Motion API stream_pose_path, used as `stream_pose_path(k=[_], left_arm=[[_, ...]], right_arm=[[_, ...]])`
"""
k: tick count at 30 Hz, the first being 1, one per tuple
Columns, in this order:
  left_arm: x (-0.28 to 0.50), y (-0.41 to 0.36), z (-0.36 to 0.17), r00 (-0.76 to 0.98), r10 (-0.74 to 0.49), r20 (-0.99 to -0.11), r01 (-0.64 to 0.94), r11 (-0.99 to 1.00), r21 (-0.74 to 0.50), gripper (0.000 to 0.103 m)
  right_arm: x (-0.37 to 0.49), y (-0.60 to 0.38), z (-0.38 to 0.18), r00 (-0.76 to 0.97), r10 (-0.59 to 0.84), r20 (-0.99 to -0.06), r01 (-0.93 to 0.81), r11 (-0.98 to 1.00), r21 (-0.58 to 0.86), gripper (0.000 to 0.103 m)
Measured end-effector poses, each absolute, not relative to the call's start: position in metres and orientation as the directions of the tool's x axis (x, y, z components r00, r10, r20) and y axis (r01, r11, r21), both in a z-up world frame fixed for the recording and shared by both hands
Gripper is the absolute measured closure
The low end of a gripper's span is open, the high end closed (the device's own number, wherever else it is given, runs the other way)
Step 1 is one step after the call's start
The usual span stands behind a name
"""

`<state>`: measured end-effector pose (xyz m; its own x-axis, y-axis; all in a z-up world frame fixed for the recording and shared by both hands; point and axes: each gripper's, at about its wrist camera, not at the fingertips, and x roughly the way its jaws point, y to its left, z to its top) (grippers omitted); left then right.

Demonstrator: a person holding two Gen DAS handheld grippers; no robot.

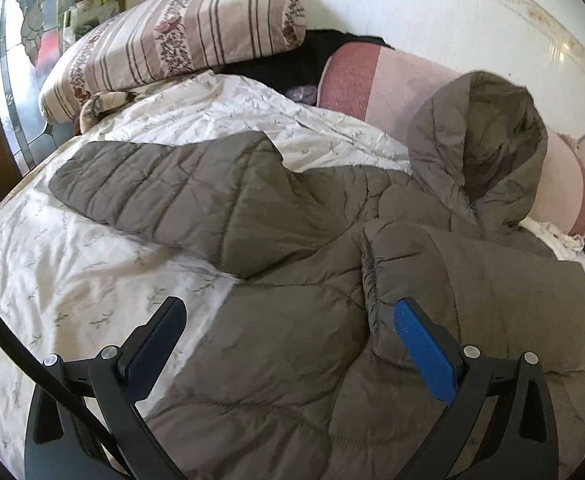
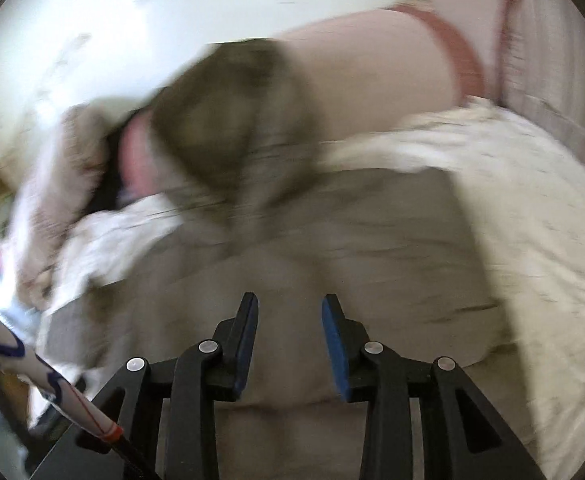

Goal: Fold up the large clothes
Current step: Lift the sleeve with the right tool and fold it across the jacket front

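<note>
The bed [image 1: 44,264], under a pale floral sheet, carries the grey quilted jacket [image 1: 284,340] across its middle, hood [image 1: 488,152] toward the pink headboard [image 1: 396,80]. One sleeve [image 1: 164,184] lies spread out from the jacket; the other sleeve [image 1: 472,288] is folded over the jacket's body. The left gripper [image 1: 288,316] angles down over the jacket, fingers wide, holding nothing. The right gripper [image 2: 290,312] angles down above the jacket, fingers narrow, nothing between them. The right wrist view is blurred. A striped pillow [image 1: 172,40], beyond the jacket, is clear only in the left view. No writing is legible.

The jacket [image 1: 292,320] lies spread on the bed [image 1: 52,280]; its hood [image 1: 488,152] rests against the headboard cushions [image 1: 392,84], and a pillow [image 1: 172,44] sits left of the hood.
</note>
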<state>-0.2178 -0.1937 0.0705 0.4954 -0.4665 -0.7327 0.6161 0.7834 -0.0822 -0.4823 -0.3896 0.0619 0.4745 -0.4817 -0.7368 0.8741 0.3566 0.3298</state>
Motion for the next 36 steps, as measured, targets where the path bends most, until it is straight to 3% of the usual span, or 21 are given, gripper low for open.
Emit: stream_pose_path(k=[5, 9, 14, 20, 28, 30, 33, 35, 36], left_arm=[[-0.204, -0.216, 0.039, 0.464, -0.405, -0.788, 0.607, 0.793, -0.051, 0.000], [-0.196, -0.225, 0.021, 0.430, -0.355, -0.830, 0.597, 0.802, -0.034, 0.000], [-0.201, -0.232, 0.016, 0.447, -0.323, -0.834, 0.612, 0.790, 0.022, 0.000], [-0.209, -0.216, 0.043, 0.469, -0.375, -0.800, 0.598, 0.801, -0.026, 0.000], [-0.254, -0.212, 0.073, 0.469, -0.458, -0.755, 0.705, 0.710, 0.008, 0.000], [-0.267, -0.208, 0.079, 0.479, -0.475, -0.738, 0.729, 0.684, 0.033, 0.000], [-0.284, -0.197, 0.086, 0.473, -0.500, -0.725, 0.757, 0.652, 0.044, 0.000], [-0.292, -0.188, 0.087, 0.449, -0.512, -0.732, 0.772, 0.635, 0.030, 0.000], [-0.296, -0.183, 0.087, 0.438, -0.513, -0.738, 0.777, 0.629, 0.024, 0.000]], right_arm=[[-0.520, -0.437, 0.019, 0.319, -0.491, -0.811, 0.947, 0.208, 0.247, 0.067], [-0.535, -0.450, -0.014, 0.290, -0.453, -0.843, 0.956, 0.184, 0.230, 0.070], [-0.535, -0.450, -0.012, 0.271, -0.462, -0.845, 0.961, 0.185, 0.207, 0.070], [-0.528, -0.378, 0.031, 0.331, -0.489, -0.807, 0.938, 0.261, 0.227, 0.068], [-0.497, -0.269, 0.004, 0.336, -0.394, -0.855, 0.905, 0.386, 0.178, 0.068], [-0.491, -0.255, -0.009, 0.317, -0.398, -0.861, 0.908, 0.389, 0.154, 0.062], [-0.485, -0.247, -0.022, 0.250, -0.445, -0.860, 0.916, 0.396, 0.062, 0.043], [-0.486, -0.248, -0.025, 0.170, -0.469, -0.867, 0.933, 0.359, -0.011, 0.007], [-0.491, -0.251, -0.028, 0.134, -0.464, -0.876, 0.950, 0.312, -0.020, 0.000]])
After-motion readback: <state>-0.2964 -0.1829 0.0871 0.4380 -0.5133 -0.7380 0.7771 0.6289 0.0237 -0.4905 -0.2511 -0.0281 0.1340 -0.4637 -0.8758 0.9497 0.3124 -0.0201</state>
